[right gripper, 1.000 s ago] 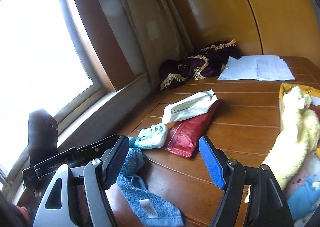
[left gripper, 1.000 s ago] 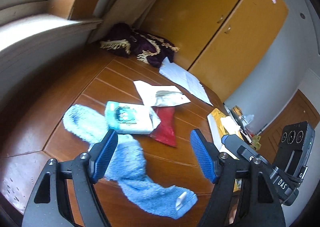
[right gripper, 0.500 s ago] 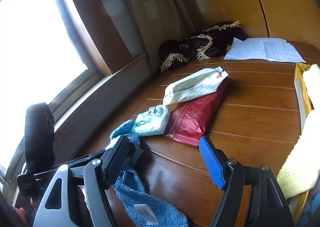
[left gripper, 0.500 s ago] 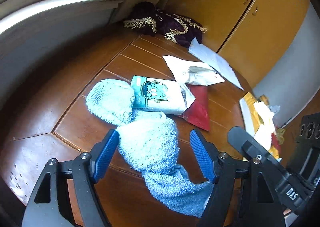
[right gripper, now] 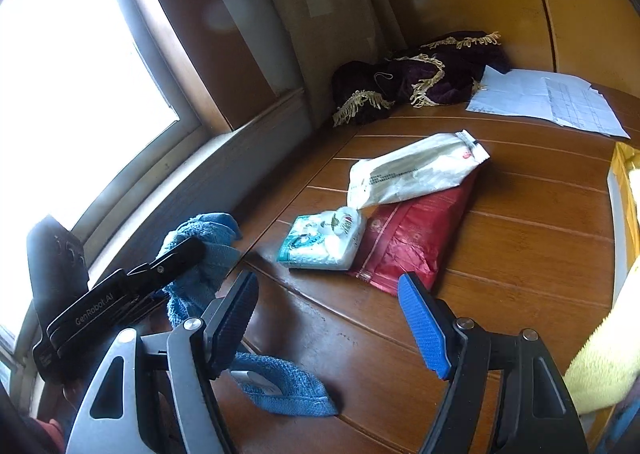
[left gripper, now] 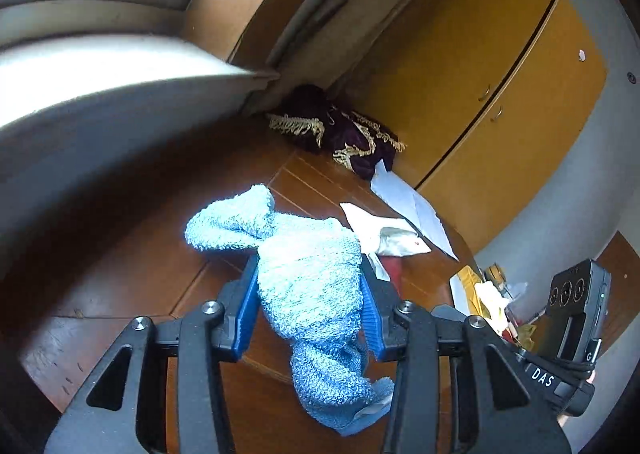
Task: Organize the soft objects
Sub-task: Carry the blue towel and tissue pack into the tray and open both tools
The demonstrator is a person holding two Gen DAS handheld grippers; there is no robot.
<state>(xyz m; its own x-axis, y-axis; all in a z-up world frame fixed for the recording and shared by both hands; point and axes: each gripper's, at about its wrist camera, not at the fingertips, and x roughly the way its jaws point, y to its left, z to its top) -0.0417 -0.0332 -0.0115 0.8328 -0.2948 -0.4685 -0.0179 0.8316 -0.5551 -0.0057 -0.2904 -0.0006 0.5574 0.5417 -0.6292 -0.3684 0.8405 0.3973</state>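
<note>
Left gripper (left gripper: 310,294) clamped on bunched blue towel (left gripper: 308,274), raised for relocation; right gripper (right gripper: 328,318) spread empty, tissue pack (right gripper: 322,240) at 12 o'clock.

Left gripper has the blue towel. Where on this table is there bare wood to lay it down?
Bare wood lies in front of the right gripper, between the red packet and the yellow towel. Another strip runs along the window sill, left of the blue towel. Crowded: the centre, with the tissue pack, white pouch and papers.
</note>
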